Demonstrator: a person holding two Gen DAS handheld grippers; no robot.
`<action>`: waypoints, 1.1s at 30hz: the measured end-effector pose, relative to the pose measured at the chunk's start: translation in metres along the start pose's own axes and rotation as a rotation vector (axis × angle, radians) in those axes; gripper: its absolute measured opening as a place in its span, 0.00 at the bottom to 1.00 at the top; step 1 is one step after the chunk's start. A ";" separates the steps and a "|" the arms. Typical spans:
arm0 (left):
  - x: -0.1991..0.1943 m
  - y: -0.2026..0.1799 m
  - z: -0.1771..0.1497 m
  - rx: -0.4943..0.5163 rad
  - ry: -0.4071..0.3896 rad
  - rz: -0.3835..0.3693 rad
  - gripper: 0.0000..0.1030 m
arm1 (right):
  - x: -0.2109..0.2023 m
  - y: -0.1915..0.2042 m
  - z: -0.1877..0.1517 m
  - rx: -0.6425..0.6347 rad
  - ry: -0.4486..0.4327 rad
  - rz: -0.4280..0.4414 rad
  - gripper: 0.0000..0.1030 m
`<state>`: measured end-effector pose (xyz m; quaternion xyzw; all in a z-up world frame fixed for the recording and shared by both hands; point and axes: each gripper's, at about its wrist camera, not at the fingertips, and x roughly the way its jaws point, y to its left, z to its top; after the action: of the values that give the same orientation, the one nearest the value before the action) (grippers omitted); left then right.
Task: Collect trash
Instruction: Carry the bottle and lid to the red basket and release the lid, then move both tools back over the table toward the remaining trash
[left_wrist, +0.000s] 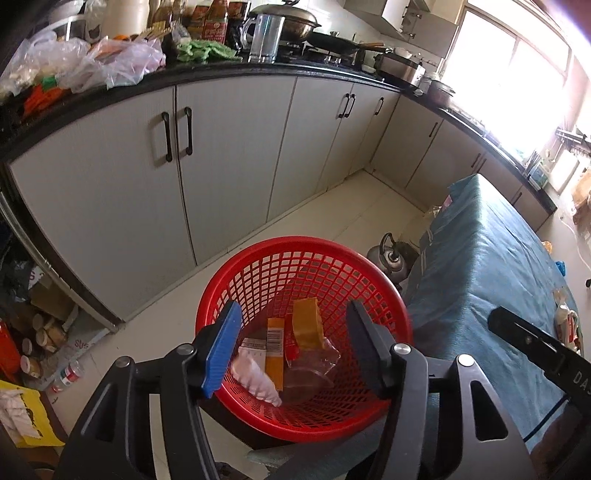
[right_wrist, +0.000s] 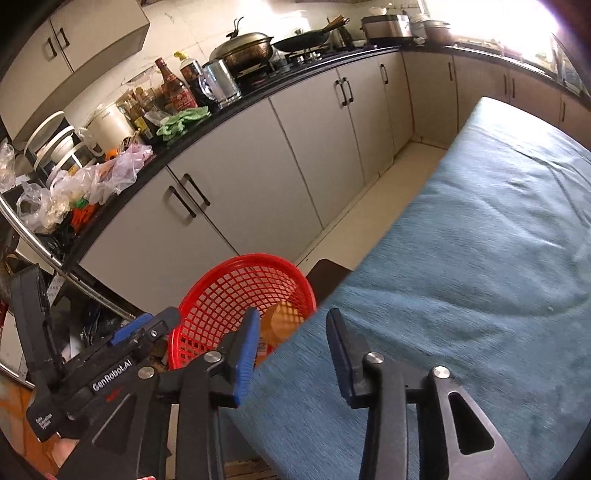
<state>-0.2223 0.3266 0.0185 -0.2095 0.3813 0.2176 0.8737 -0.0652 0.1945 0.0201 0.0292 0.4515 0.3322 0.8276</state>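
Trash sits in the red basket (left_wrist: 258, 273), right under our left gripper (left_wrist: 291, 350). L jaws stand partly apart w/ nothing between the pads; we look straight down through the gap into the basket. Inside: an orange box (left_wrist: 306, 325), a yellow wrapper (left_wrist: 275, 350) w/ a barcode, a white wrapper (left_wrist: 255, 380) and a clear plastic bit (left_wrist: 314, 365), all loose on the mesh bottom.

Our right gripper (right_wrist: 291, 354) is also partly open and empty, pads clear of everything. It hangs over the near edge of the table (right_wrist: 480, 258), which has a teal cloth on it. In the right wrist view the basket (right_wrist: 229, 291) is just left of that edge, below table level, w/ the orange box (right_wrist: 284, 321) showing through the mesh. The L gripper body shows at lower left of that view, beside the basket rim.

Further out: a kettle (left_wrist: 388, 254) on the floor betw. basket and table, white cabinets (left_wrist: 229, 155) behind, and a black counter (left_wrist: 207, 70) crowded w/ plastic bags (left_wrist: 110, 62), bottles, a green rag (left_wrist: 207, 50) and pots (left_wrist: 288, 20). Jars and a bottle lie on the floor at far left.
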 end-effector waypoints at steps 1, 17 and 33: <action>-0.002 0.000 0.000 0.003 -0.002 0.000 0.57 | -0.004 -0.002 -0.002 0.003 -0.006 -0.004 0.40; -0.080 -0.045 -0.024 0.131 -0.118 -0.044 0.67 | -0.113 -0.047 -0.060 0.107 -0.132 -0.087 0.53; -0.115 -0.123 -0.045 0.300 -0.097 -0.190 0.72 | -0.227 -0.150 -0.128 0.278 -0.265 -0.265 0.63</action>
<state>-0.2519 0.1766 0.1026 -0.1014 0.3454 0.0846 0.9291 -0.1693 -0.0855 0.0573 0.1269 0.3801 0.1485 0.9041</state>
